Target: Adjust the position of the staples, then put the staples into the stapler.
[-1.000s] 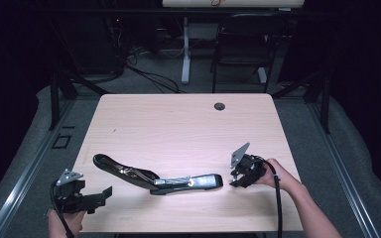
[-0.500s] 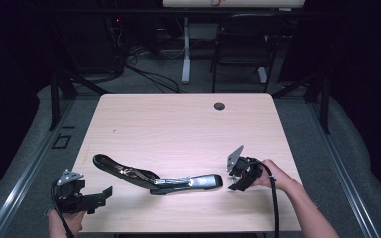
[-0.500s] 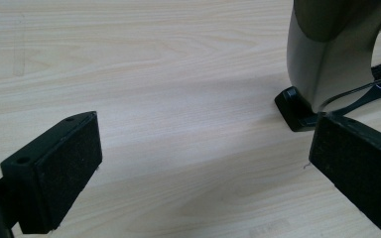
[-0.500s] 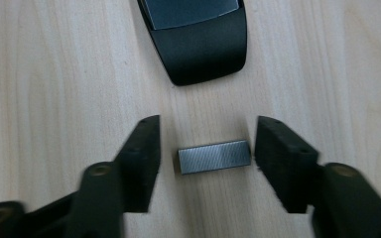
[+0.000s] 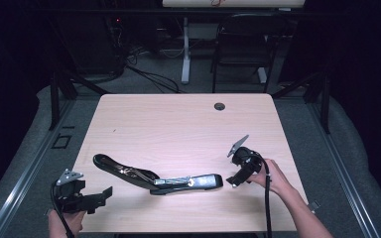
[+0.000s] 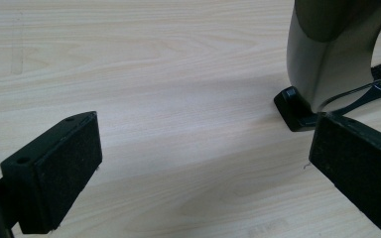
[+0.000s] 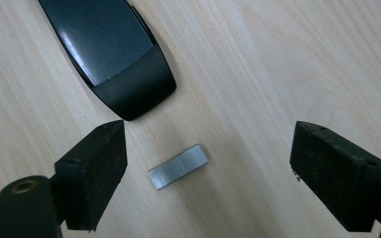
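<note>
right claw (image 7: 206, 173): jaws spread, just been opening, staple block (image 7: 178, 166) lying free between them on bench (image 5: 178, 124) | opened stapler (image 5: 158, 177) near front edge, beside block | left claw (image 5: 87, 197): spread, front-left corner, nothing between

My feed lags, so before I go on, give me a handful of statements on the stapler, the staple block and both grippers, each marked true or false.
1. The small silvery block of staples lies flat on the pale wooden table. True.
2. The right gripper is clamped on the staple block. False: its jaws have just been opening and stand wide apart, the block untouched between them.
3. The long black and silver stapler lies swung open on the table. True.
4. The left gripper holds the stapler. False: its jaws are open over bare wood, with the stapler's end just beyond them.
</note>
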The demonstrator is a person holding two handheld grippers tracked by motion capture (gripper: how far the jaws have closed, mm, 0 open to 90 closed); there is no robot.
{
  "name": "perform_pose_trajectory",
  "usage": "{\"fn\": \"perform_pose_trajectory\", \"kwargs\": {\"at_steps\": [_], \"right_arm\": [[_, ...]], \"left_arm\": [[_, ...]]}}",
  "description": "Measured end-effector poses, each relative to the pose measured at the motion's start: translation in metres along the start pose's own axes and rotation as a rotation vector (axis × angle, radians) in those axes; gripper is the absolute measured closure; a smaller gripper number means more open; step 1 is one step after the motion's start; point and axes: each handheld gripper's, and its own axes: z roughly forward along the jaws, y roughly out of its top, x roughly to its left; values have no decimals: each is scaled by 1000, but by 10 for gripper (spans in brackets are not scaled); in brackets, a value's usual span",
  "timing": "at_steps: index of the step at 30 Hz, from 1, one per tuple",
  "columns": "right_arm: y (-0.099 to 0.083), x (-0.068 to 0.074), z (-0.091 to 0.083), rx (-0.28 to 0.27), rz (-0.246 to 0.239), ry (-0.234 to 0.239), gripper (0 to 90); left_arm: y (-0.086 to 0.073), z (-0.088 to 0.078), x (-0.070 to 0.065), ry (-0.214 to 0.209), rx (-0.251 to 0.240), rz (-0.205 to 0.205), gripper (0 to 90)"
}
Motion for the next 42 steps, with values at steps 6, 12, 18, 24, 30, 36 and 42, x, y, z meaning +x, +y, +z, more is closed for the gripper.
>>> {"fn": "perform_pose_trajectory", "kwargs": {"at_steps": [6, 12, 18, 24, 30, 36, 42], "right_arm": [[-2, 9, -7, -6, 127, -18, 143], [-9, 12, -10, -24, 227, -25, 144], [-10, 14, -9, -5, 274, -23, 145], [-6, 18, -4, 18, 277, -23, 150], [-7, 15, 0, 52, 292, -38, 213], [-4, 16, 5, 78, 312, -32, 269], [-3, 17, 9, 89, 339, -33, 449]], "left_arm": [[0, 1, -1, -1, 2, 3, 0], [0, 1, -1, -4, 1, 3, 1], [0, 1, 0, -8, 2, 1, 1], [0, 0, 0, -13, 3, 1, 0], [0, 0, -1, -14, 5, 3, 0], [0, 0, 0, -12, 9, 6, 1], [0, 2, -3, -14, 20, 15, 1]]}}
